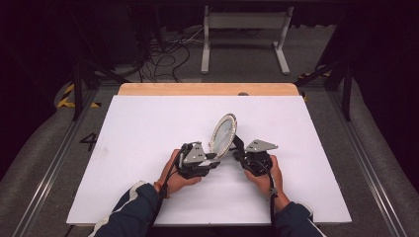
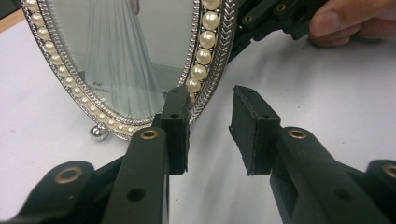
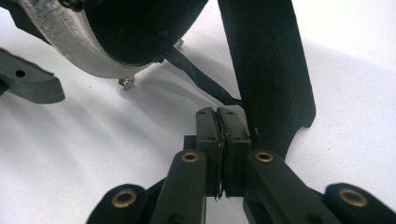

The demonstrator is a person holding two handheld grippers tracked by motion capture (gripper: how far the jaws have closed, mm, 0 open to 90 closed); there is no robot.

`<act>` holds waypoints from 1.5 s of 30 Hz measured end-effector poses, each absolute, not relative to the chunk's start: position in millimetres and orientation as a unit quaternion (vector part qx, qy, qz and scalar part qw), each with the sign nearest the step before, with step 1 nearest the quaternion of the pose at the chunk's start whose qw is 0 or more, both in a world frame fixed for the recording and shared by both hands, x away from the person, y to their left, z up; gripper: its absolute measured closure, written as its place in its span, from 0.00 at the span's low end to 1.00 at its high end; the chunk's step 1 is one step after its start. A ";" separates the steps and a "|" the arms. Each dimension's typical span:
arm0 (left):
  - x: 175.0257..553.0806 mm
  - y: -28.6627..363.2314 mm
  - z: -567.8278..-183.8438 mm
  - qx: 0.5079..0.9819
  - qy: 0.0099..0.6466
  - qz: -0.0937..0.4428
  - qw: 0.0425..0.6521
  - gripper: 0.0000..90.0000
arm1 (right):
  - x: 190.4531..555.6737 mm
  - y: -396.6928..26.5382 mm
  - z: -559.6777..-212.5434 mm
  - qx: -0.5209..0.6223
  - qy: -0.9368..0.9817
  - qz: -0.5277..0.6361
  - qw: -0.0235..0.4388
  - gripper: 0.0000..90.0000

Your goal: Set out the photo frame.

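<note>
Oval picture frame stands near the middle of the white table, long axis upright and leaning, glass face toward the left gripper. Rim is silver metal with a ring of pearl beads; small ball feet; back is black with a flat black stand. Left gripper's fingers are apart, holding nothing, one beside the rim. Right gripper is closed tight on a thin black cord running from the frame's back.

A white table stands before tangled cables and a grey stand.
</note>
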State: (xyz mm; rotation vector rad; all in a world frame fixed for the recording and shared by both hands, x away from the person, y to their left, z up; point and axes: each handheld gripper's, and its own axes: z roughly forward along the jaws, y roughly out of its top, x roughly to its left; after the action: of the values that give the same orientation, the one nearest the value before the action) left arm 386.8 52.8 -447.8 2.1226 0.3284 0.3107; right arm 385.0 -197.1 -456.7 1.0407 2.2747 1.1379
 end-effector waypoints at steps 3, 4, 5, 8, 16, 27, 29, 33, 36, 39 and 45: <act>384.7 55.4 -444.9 0.870 0.131 0.131 0.458 0.70 | 382.6 -196.7 -455.1 0.370 0.809 0.413 0.195 0.95; 383.8 57.0 -444.0 0.870 0.135 0.129 0.457 0.68 | 381.8 -196.6 -454.4 0.368 0.809 0.416 0.196 0.95; 383.4 58.9 -443.0 0.871 0.135 0.129 0.455 0.67 | 380.6 -196.2 -453.4 0.365 0.808 0.419 0.196 0.94; 381.1 65.7 -441.4 0.873 0.136 0.129 0.450 0.63 | 376.6 -193.8 -452.1 0.356 0.810 0.423 0.193 0.89; 375.3 82.7 -439.4 0.880 0.149 0.147 0.425 0.45 | 365.7 -186.0 -446.7 0.330 0.814 0.443 0.181 0.69; 364.2 110.3 -444.4 0.872 0.195 0.161 0.418 0.25 | 360.3 -169.9 -442.5 0.332 0.808 0.454 0.177 0.53; 359.8 116.5 -445.1 0.869 0.202 0.162 0.421 0.24 | 360.9 -167.2 -441.3 0.336 0.804 0.458 0.175 0.49; 351.6 126.1 -447.5 0.866 0.212 0.158 0.426 0.20 | 365.1 -163.4 -440.1 0.349 0.795 0.464 0.175 0.44; 344.9 132.9 -449.7 0.869 0.212 0.159 0.417 0.19 | 367.1 -160.9 -440.1 0.349 0.794 0.467 0.173 0.42; 340.8 137.9 -451.2 0.869 0.217 0.158 0.416 0.20 | 368.5 -159.1 -439.3 0.349 0.793 0.469 0.173 0.41; 333.1 152.2 -456.7 0.869 0.237 0.158 0.404 0.19 | 374.5 -148.3 -441.0 0.361 0.787 0.472 0.167 0.38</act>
State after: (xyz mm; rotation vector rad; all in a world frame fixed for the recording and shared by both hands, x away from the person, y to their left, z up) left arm 333.1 152.2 -456.7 2.1954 0.5991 0.3989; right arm 374.5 -148.3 -441.0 1.0272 2.2387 1.3443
